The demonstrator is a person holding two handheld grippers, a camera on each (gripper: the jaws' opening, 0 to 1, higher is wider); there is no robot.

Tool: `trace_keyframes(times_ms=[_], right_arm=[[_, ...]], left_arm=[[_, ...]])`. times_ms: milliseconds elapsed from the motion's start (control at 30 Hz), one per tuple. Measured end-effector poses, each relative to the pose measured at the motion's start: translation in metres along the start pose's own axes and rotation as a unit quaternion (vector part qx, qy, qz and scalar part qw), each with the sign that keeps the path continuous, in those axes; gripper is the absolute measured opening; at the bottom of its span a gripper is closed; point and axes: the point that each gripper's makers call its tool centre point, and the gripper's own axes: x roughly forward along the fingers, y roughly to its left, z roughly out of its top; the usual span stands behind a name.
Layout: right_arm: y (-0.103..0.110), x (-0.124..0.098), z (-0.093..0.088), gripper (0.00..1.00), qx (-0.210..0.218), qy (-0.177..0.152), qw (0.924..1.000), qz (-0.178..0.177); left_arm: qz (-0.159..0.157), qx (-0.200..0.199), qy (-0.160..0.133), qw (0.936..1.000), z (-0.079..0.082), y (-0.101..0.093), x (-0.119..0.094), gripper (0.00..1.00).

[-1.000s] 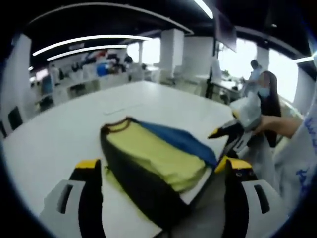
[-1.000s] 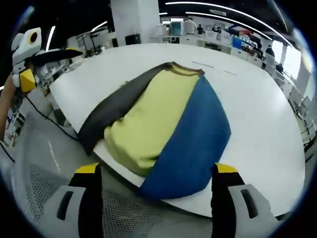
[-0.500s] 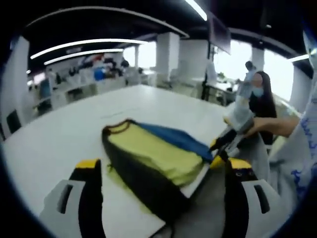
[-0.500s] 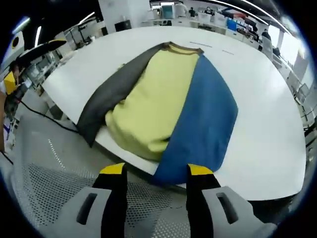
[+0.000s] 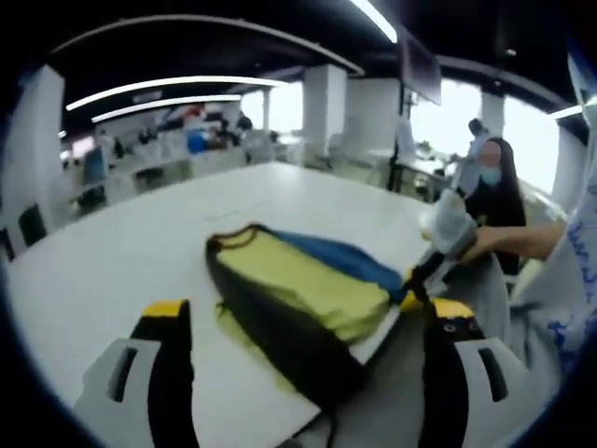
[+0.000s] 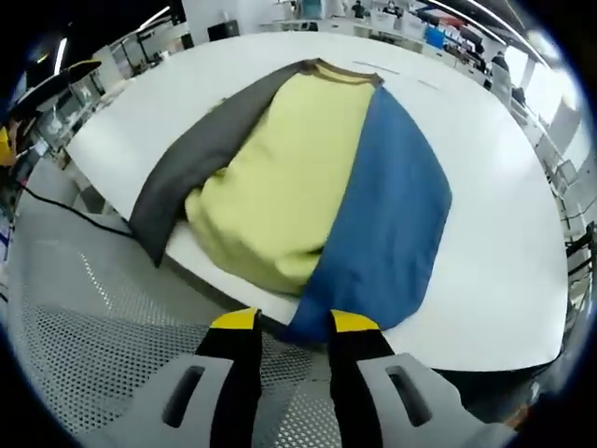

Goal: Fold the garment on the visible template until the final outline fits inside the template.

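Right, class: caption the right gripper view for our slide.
Right gripper nearly closed at the blue hem of a yellow, grey and blue garment overhanging a white table.

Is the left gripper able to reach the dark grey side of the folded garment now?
Probably yes. The left gripper stands open before the dark grey side at the white table's edge, with nothing between.

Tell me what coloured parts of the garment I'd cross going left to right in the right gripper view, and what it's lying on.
Dark grey panel → yellow middle panel → blue panel → bare white table, which the garment lies on. The right gripper sits at the blue panel's near hem.
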Motion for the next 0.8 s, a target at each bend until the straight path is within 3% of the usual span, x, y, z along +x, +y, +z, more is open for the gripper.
trace_keyframes(times_ms=[200, 433, 800], right_arm=[[-0.008, -0.003, -0.002, 0.22, -0.006, 0.003, 0.9998, -0.016], [-0.016, -0.008, 0.000, 0.09, -0.009, 0.000, 0.9995, -0.030], [-0.027, -0.015, 0.002, 0.01, -0.007, -0.003, 0.9992, -0.040]], left_arm=[[0.003, -0.009, 0.006, 0.9999, -0.005, 0.004, 0.002, 0.99], [-0.002, -0.007, 0.004, 1.0000, -0.003, 0.003, 0.001, 0.99], [-0.004, -0.009, 0.012, 0.9999, -0.005, 0.008, 0.003, 0.99]])
